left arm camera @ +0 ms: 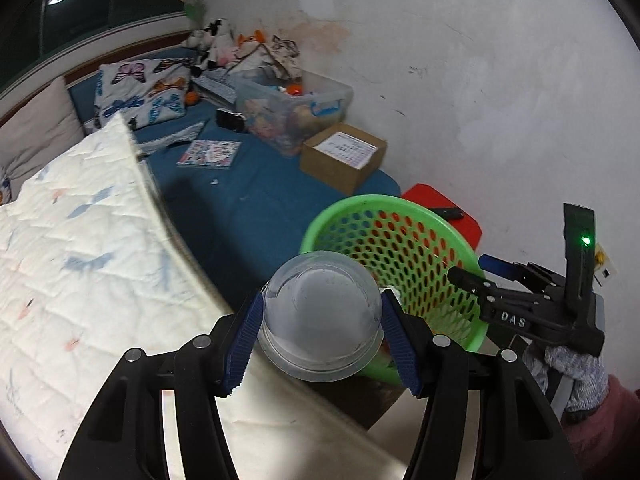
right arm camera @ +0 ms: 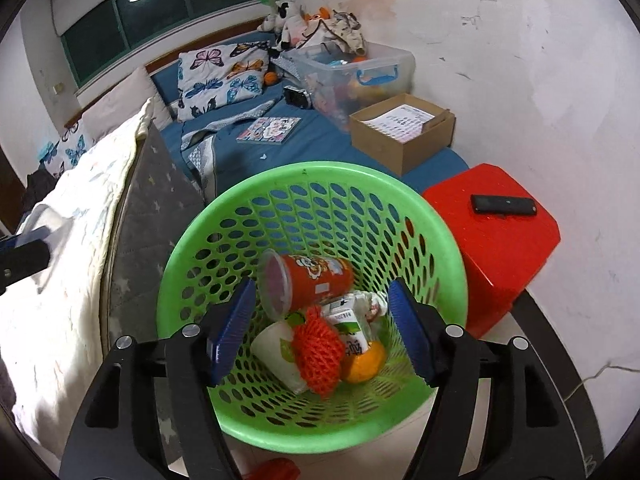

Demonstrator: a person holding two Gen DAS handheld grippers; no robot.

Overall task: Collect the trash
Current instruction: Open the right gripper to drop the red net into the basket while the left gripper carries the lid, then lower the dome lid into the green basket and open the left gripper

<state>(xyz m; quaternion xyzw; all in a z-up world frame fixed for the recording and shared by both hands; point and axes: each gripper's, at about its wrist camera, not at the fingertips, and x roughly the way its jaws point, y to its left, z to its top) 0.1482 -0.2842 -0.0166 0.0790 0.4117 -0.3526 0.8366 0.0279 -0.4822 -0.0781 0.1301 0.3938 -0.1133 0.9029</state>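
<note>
Each wrist camera sits behind its tool and looks forward and steeply down along the fingers. The right view looks from close above into the green basket point(right arm camera: 312, 216). The left view sees that basket point(left arm camera: 400, 240) ahead-right. Both share the bed point(left arm camera: 240, 200) and wall.

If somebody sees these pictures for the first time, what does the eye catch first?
First the bright green basket beside the bed, with a red cup, a red net and an orange inside. Next, the clear plastic cup clamped in the left gripper, and the red stool by the wall.
</note>
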